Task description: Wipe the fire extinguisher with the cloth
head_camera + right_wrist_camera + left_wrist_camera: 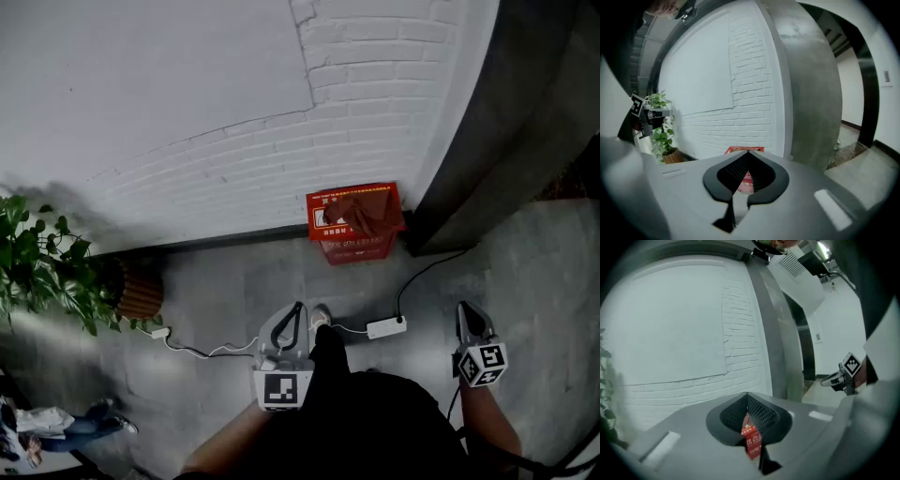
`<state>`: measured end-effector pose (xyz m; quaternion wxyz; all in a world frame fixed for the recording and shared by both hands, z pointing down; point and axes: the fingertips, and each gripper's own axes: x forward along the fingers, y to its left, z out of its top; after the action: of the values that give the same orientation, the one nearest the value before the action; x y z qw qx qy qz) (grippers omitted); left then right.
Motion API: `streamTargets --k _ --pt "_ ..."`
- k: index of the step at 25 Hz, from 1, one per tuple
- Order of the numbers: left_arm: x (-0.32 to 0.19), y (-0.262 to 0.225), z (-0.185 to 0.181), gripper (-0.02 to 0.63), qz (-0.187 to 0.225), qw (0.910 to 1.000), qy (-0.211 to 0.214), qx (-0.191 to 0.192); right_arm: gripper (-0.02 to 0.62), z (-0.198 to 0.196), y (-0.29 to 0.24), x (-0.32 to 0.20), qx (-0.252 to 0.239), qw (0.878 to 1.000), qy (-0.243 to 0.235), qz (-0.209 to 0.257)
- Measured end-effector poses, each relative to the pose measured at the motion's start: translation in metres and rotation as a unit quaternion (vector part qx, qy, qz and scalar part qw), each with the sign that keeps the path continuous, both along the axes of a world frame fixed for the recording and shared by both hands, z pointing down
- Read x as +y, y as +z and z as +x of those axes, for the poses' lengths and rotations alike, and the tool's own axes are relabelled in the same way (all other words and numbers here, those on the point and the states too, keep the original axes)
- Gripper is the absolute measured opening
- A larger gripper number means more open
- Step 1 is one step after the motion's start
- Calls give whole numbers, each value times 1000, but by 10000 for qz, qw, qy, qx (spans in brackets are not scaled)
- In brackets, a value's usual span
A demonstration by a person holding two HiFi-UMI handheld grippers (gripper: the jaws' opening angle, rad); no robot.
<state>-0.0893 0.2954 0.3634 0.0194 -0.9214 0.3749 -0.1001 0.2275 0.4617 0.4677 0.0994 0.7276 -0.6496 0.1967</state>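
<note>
So, both tools are closed up with nothing in them: the left gripper (298,309) and right gripper (465,309) have their jaws together. Well ahead of them, roughly between the two, the red fire extinguisher box (354,246) sits against the brick wall (234,150), with a reddish cloth (361,211) lying on top.

Head view looks steeply down; gripper views share the red box (354,223)

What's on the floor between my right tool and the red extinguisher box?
Head view: a black cable crosses the otherwise bare grey floor between the right tool and the red extinguisher box, running to a white power strip.
</note>
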Motion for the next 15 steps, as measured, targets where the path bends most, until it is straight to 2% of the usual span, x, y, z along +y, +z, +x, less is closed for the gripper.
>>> streamTargets --k 5,7,9,11,15 --pt "-104 -26 22 0 243 9974 664 157 3 -6 12 -62 -124 9985 480 -218" --pt "-142 -26 31 0 275 9953 923 97 3 -17 13 -86 -126 9978 613 -219" --pt "-177 -21 45 0 280 9934 1111 21 3 -29 10 -107 -46 9985 487 -231" --pt "-200 -29 59 0 342 9917 1219 199 3 -39 9 -122 4 9991 215 -352" --pt "-209 -53 69 0 755 9853 1498 313 20 -26 36 -131 -298 9946 144 -982"
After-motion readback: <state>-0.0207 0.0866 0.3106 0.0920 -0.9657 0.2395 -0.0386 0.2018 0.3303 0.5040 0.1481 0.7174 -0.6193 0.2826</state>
